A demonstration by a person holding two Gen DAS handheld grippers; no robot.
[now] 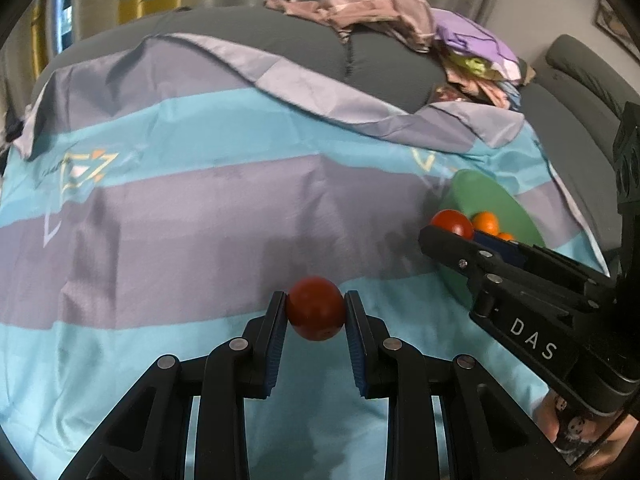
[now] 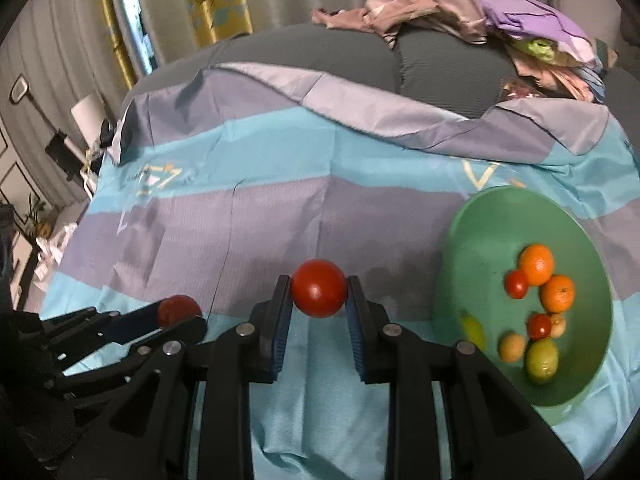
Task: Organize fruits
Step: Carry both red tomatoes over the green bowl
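So we've got both grippers loaded right now. Our left gripper (image 1: pixel 316 312) has its jaws clamped on a dark red tomato (image 1: pixel 316 309), and our right gripper (image 2: pixel 319 294) is pinching a brighter red tomato (image 2: pixel 319 294) the same way, squeezed between the blue pads. Both are held up over the striped bedspread (image 1: pixel 200 208), not resting on it.

The thing that matters for what comes next: the green bowl (image 2: pixel 480 220) sits on the bed off to the right of both sets of jaws. From the right wrist view it's just beside the right gripper, slightly ahead, so that hand is clearly the nearer one. The left one is further off, with the right gripper between it and the bowl, so we'd guess the right tomato goes in first. Tomatoes are round, so no long axis to fuss over.

The bowl already holds two oranges (image 2: pixel 538 264), a couple of small red tomatoes (image 2: pixel 517 283), a green lime-ish fruit (image 2: pixel 542 357), something yellow and a pale peachy one.

Only readable writing is "DAS" (image 1: pixel 534 339) in white on the side of the right gripper, seen from the left camera. A pile of clothes (image 1: pixel 384 8) sits at the far end of the bed.
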